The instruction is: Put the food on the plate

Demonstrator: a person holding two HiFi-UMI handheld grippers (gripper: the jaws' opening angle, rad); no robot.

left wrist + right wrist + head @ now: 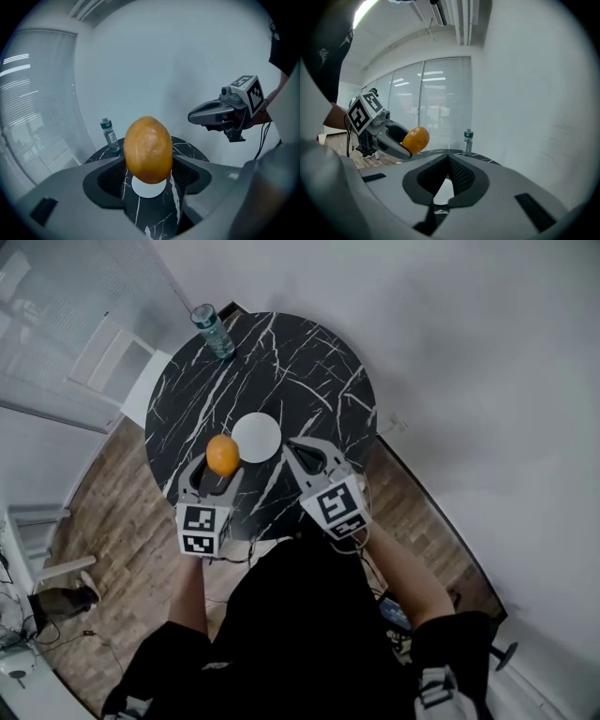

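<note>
An orange fruit (222, 455) is held above the round black marble table (309, 362), just left of a small white plate (256, 438). My left gripper (221, 463) is shut on the fruit, and in the left gripper view the fruit (147, 149) fills the gap between the jaws with the plate (149, 186) below it. To the right of the plate, my right gripper (290, 444) is shut and holds nothing. In the right gripper view its jaw tips (449, 157) meet, and the plate (443, 190) shows through the gap behind them.
A clear water bottle (213, 331) with a teal cap stands at the table's far left edge. White walls run close behind and to the right of the table. Wooden floor (103, 521) and a white stand lie to the left.
</note>
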